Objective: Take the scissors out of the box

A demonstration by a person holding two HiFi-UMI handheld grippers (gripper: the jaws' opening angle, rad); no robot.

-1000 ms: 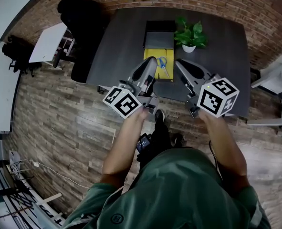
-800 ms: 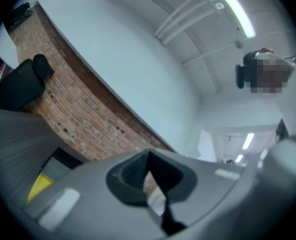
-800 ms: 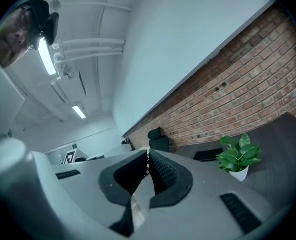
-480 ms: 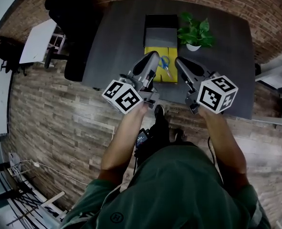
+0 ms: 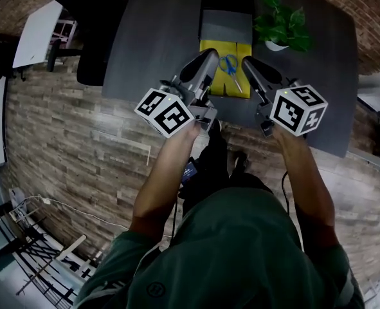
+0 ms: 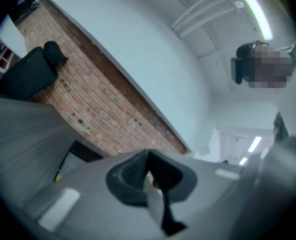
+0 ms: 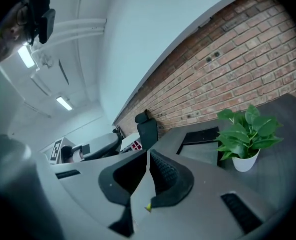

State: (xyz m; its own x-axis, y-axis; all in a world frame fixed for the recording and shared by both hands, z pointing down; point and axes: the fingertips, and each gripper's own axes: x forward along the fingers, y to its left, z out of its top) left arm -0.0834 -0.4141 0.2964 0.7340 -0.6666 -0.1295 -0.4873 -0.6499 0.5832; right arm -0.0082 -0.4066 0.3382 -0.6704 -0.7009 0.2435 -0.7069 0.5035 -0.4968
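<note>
Blue-handled scissors (image 5: pixel 230 65) lie in the yellow open box (image 5: pixel 209 46) on the dark table (image 5: pixel 157 37). Both grippers hang above the table's near edge and point up and away from it. In the head view my left gripper (image 5: pixel 209 56) overlaps the box's left side, left of the scissors, and my right gripper (image 5: pixel 248 62) sits right of the scissors. In the left gripper view (image 6: pixel 149 180) and the right gripper view (image 7: pixel 148 170) the jaws meet with nothing between them. Neither gripper view shows the scissors.
A grey and black lid (image 5: pixel 226 19) lies behind the yellow box. A potted plant (image 5: pixel 282 26) stands at the table's back right, also in the right gripper view (image 7: pixel 246 134). A black office chair (image 5: pixel 94 24) stands left of the table, and a white desk (image 5: pixel 38 36) beyond it.
The table and box have slid higher in the head view. Both grippers keep their places on either side of the scissors, jaws unchanged.
</note>
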